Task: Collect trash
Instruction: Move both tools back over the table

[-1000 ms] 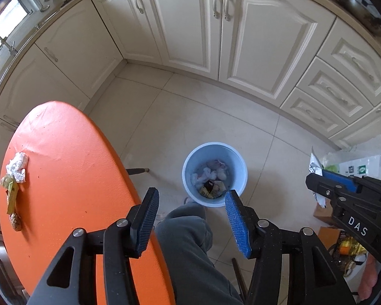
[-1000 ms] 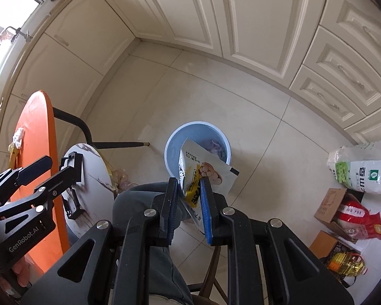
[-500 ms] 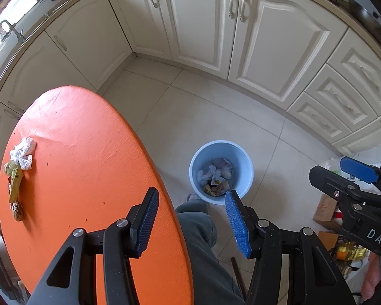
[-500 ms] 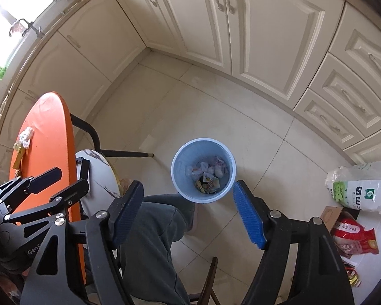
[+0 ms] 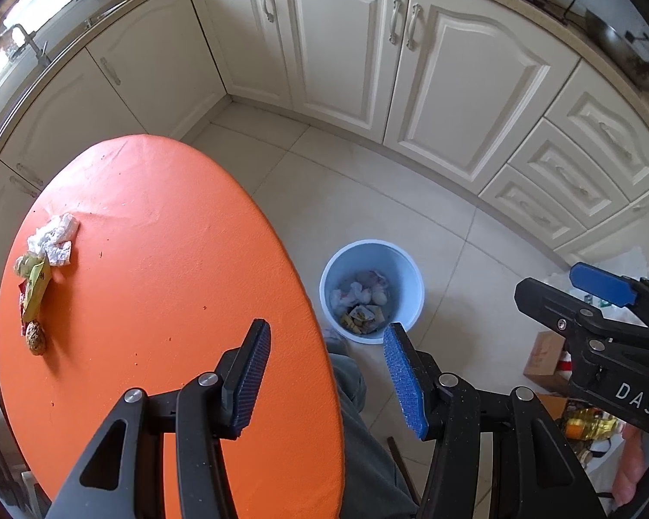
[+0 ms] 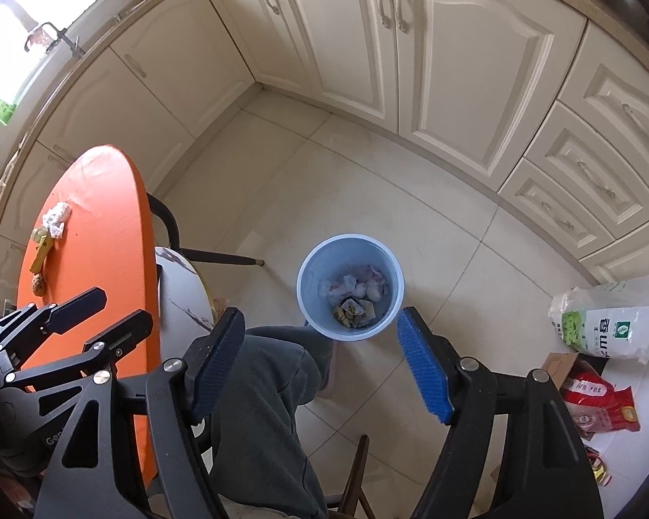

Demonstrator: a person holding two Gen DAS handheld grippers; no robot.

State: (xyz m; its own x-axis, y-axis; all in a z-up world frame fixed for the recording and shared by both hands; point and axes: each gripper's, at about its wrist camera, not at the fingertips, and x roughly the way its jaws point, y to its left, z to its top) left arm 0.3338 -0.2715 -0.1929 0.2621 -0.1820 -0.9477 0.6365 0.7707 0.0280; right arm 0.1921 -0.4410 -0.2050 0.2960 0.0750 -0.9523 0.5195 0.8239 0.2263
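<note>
Lighting: bright, soft daylight from window point(image 6: 34, 39) upper left of grippers, overexposed; strong fisheye bending, dark vignette at corners; focus sharp.

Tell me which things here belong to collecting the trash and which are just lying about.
For the job:
- crumpled white tissue
- yellow snack wrapper
- brown nut-like lump
- round light-blue plastic bin
- open left gripper
- open right gripper

Just lying about:
- white and green sack
- red packet
- cream cabinets

The left gripper point(image 5: 326, 372) and the right gripper point(image 6: 320, 357) both hang with jaws spread wide and nothing between them; the person's knee point(image 6: 272, 372) shows below.
</note>
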